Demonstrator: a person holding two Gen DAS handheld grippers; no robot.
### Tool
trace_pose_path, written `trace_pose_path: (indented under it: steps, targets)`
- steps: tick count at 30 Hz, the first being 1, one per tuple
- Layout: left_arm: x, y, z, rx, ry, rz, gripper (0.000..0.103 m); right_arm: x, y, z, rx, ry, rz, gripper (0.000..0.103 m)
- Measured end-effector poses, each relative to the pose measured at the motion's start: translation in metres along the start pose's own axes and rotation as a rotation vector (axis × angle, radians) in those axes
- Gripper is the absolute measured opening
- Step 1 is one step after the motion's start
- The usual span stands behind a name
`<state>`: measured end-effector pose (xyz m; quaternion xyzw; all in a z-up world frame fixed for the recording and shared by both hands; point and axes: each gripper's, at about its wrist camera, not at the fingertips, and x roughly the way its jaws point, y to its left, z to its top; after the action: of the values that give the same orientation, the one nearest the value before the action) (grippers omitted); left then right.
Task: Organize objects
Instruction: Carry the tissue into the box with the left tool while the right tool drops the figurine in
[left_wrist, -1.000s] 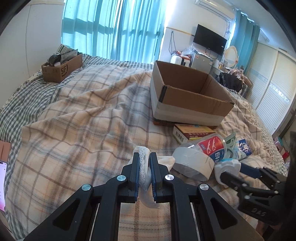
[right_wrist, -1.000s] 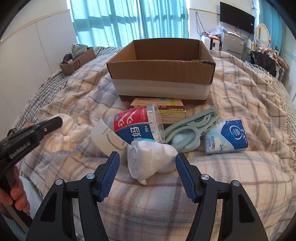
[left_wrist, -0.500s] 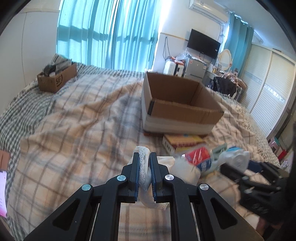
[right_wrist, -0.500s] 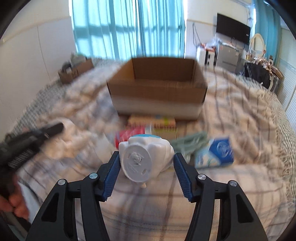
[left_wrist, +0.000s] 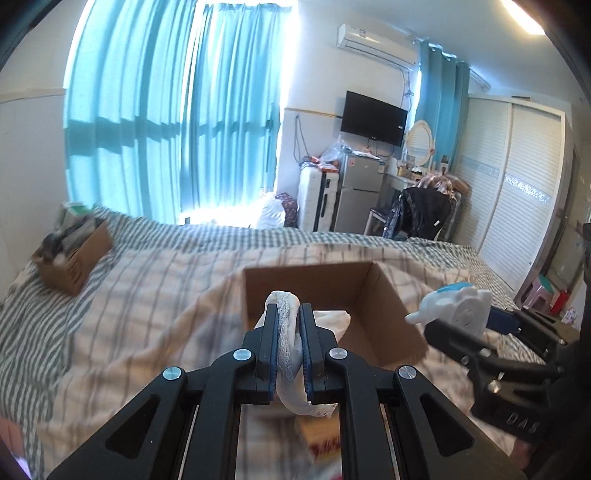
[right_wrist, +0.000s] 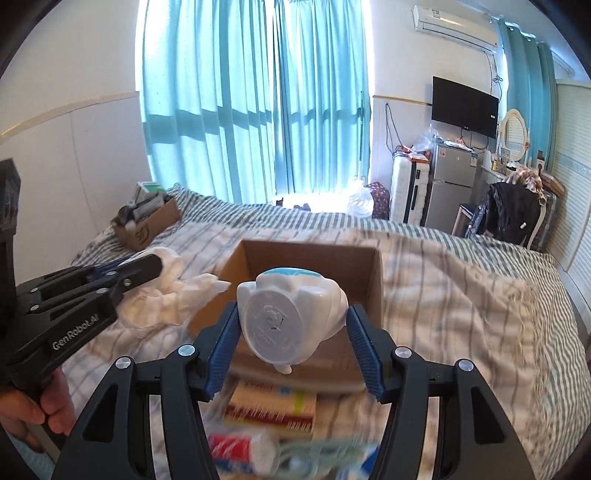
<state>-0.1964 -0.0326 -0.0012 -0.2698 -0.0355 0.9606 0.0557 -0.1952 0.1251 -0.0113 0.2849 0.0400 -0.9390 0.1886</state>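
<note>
My left gripper (left_wrist: 289, 314) is shut on a white lace-edged cloth (left_wrist: 288, 354) and holds it in the air over the near left part of the open cardboard box (left_wrist: 384, 295). My right gripper (right_wrist: 291, 317) is shut on a white and blue plastic toy (right_wrist: 284, 317), held above the near wall of the same box (right_wrist: 369, 258). In the right wrist view the left gripper (right_wrist: 147, 266) and its cloth (right_wrist: 162, 299) hang at the box's left. In the left wrist view the toy (left_wrist: 458, 306) sits at the box's right.
On the plaid blanket in front of the box lie a yellow and red carton (right_wrist: 273, 406), a red-labelled container (right_wrist: 236, 446) and a pale green hanger (right_wrist: 325, 454). A small full cardboard box (left_wrist: 74, 258) stands at the bed's far left. Fridge and chair stand beyond the bed.
Both grippers have risen from the blanket and moved forward over the box, each carrying its object. The right gripper closed on the toy about a second ago.
</note>
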Motion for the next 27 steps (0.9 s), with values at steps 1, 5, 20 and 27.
trace_pose_path:
  steps: [1,5,20,27]
  targets:
    - [0.01,-0.003,0.005,0.006,0.003,-0.003,0.011,0.008,-0.003,0.004,0.001,0.003,0.0,0.058]
    - [0.053,-0.014,0.011,0.048,0.019,0.004,0.011,0.043,-0.018,0.009,0.007,0.024,0.004,0.058]
    - [0.123,-0.012,-0.015,0.029,0.152,0.003,0.023,0.105,-0.052,-0.01,0.062,0.064,0.031,0.078]
    - [0.061,-0.015,0.005,0.026,0.073,0.046,0.082,0.032,-0.043,0.012,0.02,-0.003,-0.023,0.085]
